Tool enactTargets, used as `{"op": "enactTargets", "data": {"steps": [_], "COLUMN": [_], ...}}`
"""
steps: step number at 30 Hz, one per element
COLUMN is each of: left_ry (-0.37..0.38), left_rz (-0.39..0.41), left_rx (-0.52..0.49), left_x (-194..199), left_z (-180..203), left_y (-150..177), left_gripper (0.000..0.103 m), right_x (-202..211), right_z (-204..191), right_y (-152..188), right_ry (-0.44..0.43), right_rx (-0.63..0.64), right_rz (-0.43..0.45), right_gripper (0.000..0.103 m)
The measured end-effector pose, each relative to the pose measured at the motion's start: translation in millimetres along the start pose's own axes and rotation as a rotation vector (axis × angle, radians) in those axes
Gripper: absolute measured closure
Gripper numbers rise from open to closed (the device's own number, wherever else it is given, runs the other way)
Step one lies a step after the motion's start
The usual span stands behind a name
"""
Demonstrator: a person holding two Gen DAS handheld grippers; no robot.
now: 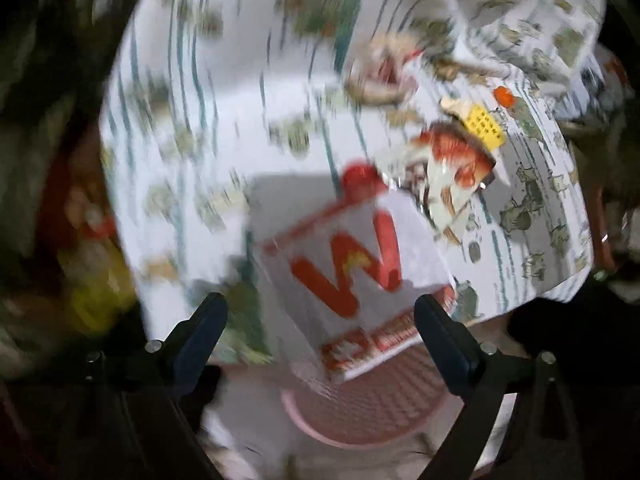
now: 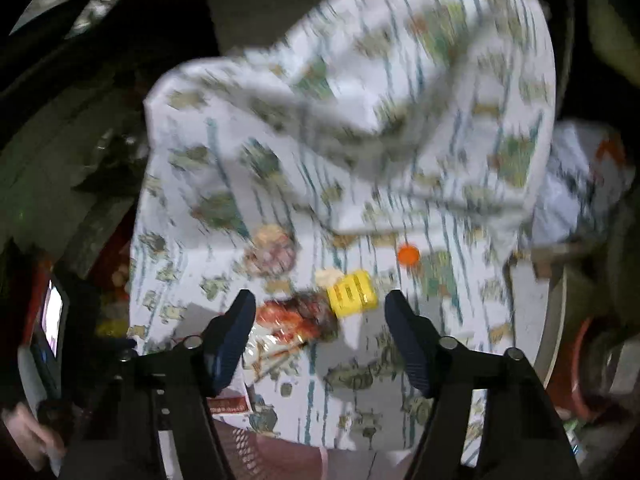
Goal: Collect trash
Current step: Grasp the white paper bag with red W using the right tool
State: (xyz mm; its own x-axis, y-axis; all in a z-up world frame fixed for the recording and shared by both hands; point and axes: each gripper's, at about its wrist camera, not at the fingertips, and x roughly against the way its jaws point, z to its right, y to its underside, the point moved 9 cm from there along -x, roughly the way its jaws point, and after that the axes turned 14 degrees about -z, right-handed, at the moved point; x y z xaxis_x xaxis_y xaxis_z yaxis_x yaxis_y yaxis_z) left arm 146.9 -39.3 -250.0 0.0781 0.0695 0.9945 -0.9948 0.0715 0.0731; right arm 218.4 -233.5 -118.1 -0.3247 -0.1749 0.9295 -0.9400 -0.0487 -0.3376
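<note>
Your left hand-held gripper points almost straight down with its jaws standing wide apart. A white carton with a red "W" sits between and just ahead of the fingers, but neither pad presses on it; the blur does not let you tell whether it touches the bed. It hangs partly past the edge of the bed, above a pink mesh wastebasket that stands on the floor below.

Your right hand-held gripper is also apart, jaws spread with nothing clamped between them. It is tilted down toward a cluster of trash on the printed bedsheet. Just ahead of the left finger lies a red crumpled snack wrapper on a clear plastic wrapper. Touching its far side is a yellow box, with a small pale scrap just beyond it. Farther back sit an orange bottle cap and a crumpled pinkish wad, well apart from each other.

A rumpled fold of the sheet rises behind the trash. The left wrist view shows the same cluster to the right of the carton.
</note>
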Motion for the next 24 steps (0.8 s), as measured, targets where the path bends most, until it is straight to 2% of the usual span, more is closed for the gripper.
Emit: {"op": "enactTargets", "data": {"steps": [3, 6, 8, 10, 12, 14, 15, 16, 17, 19, 22, 23, 24], "left_ry": [0.093, 0.102, 0.121, 0.164, 0.196, 0.253, 0.285, 0.286, 0.27, 0.236, 0.147, 0.124, 0.122], "left_rz": [-0.051, -0.055, -0.054, -0.062, -0.045, -0.04, -0.042, -0.044, -0.044, -0.043, -0.029, -0.011, -0.013], "left_rx": [0.074, 0.148, 0.197, 0.214, 0.221, 0.219, 0.211, 0.207, 0.201, 0.193, 0.175, 0.158, 0.133], "left_x": [-20.2, -29.7, -34.6, -37.6, -35.5, -32.7, -30.9, -30.5, -30.8, -30.3, -29.5, -28.2, -29.0], "left_z": [-3.5, -14.1, -20.2, -18.8, -16.9, -11.5, -8.4, -7.3, -6.6, -6.9, -10.7, -10.9, -6.6], "left_y": [12.0, 22.2, 28.8, 33.8, 36.2, 36.8, 36.5, 37.2, 37.5, 39.0, 41.6, 39.2, 36.7], "left_gripper": [0.01, 0.01, 0.011, 0.011, 0.014, 0.019, 0.024, 0.027, 0.033, 0.039, 0.062, 0.088, 0.103], "right_x": [-19.2, -36.5, -45.5, -55.9, -67.1, -72.4, -73.7, -75.0, -75.6, -75.4, -76.0, -77.2, -78.5], "right_z": [5.5, 7.1, 4.6, -1.4, -6.0, -9.2, -10.6, -11.9, -13.3, -16.1, -20.9, -21.6, -21.2], "right_y": [2.1, -2.0, -2.1, 0.1, 1.6, 2.5, 2.1, 0.7, -1.1, -2.7, -2.6, -1.6, -0.3], "right_ry": [-0.031, 0.003, 0.004, -0.026, -0.073, -0.079, -0.072, -0.061, -0.049, -0.032, -0.011, -0.005, -0.001], "right_rx": [-0.023, -0.022, -0.026, -0.043, -0.089, -0.11, -0.111, -0.11, -0.107, -0.095, -0.068, -0.061, -0.059], "right_rz": [-0.056, -0.079, -0.098, -0.136, -0.175, -0.187, -0.188, -0.187, -0.183, -0.179, -0.181, -0.186, -0.193], "right_gripper": [0.039, 0.039, 0.043, 0.047, 0.047, 0.047, 0.047, 0.047, 0.047, 0.047, 0.047, 0.047, 0.047]}}
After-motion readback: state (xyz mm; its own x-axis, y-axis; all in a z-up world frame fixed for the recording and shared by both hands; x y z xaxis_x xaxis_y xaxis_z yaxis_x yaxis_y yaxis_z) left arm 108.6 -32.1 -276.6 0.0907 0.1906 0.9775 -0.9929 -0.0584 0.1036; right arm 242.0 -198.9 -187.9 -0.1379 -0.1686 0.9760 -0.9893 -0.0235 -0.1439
